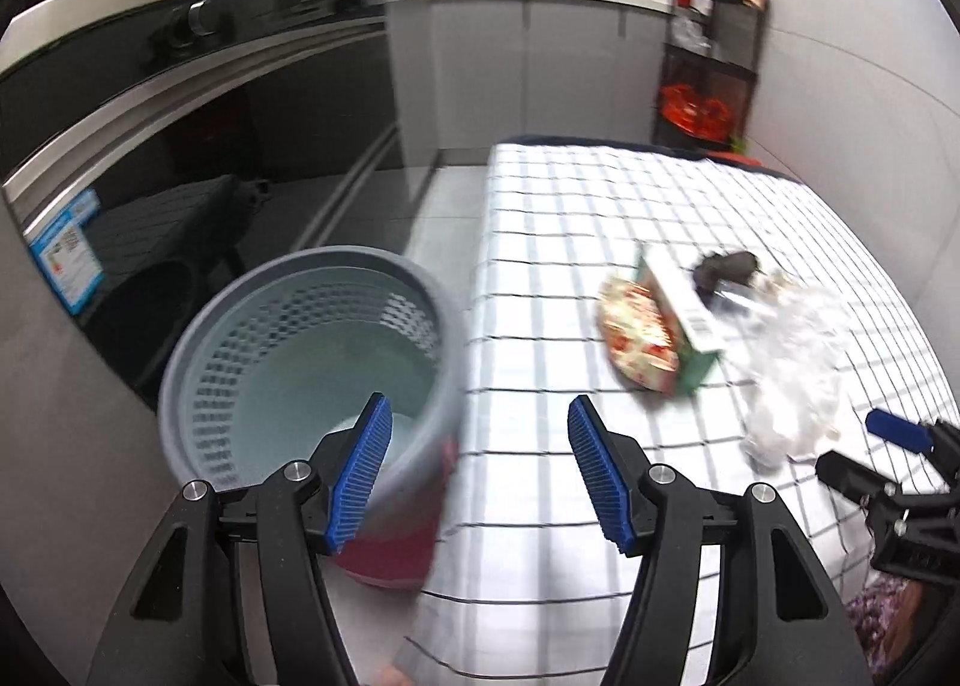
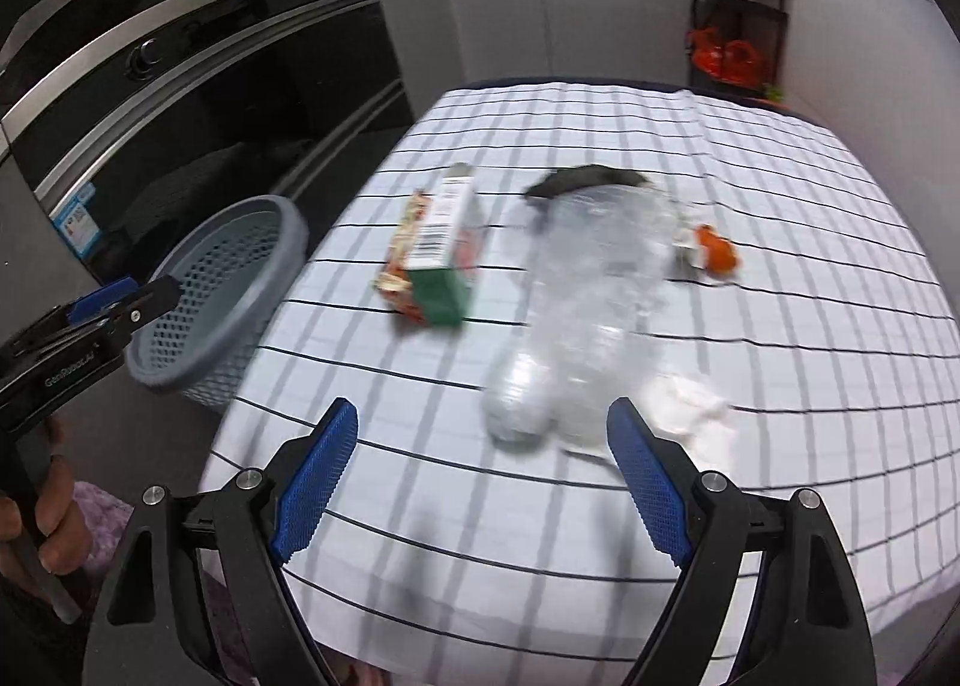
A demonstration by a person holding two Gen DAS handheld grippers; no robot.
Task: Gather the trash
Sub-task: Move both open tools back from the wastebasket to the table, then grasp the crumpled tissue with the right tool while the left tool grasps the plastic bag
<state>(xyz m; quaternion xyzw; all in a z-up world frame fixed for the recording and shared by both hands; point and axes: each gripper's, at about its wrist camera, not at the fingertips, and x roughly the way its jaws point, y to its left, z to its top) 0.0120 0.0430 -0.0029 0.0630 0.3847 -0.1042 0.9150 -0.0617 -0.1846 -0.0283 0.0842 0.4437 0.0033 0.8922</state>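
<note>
My left tool stood open with nothing between its blue pads, above the near left edge of the surface with the checked cloth. Just beside that edge was the grey perforated basket, and I saw no trash inside it. My right tool was also open and empty, wider than the left one. Directly ahead of it lay a clear plastic bottle on its side, with a crumpled white paper just beside it on the right. Left of the bottle lay a green and white carton on top of a red printed wrapper. Behind the bottle was a dark scrap, and an orange piece lay to the right. Between the trash and the basket nothing lay on the cloth.
</note>
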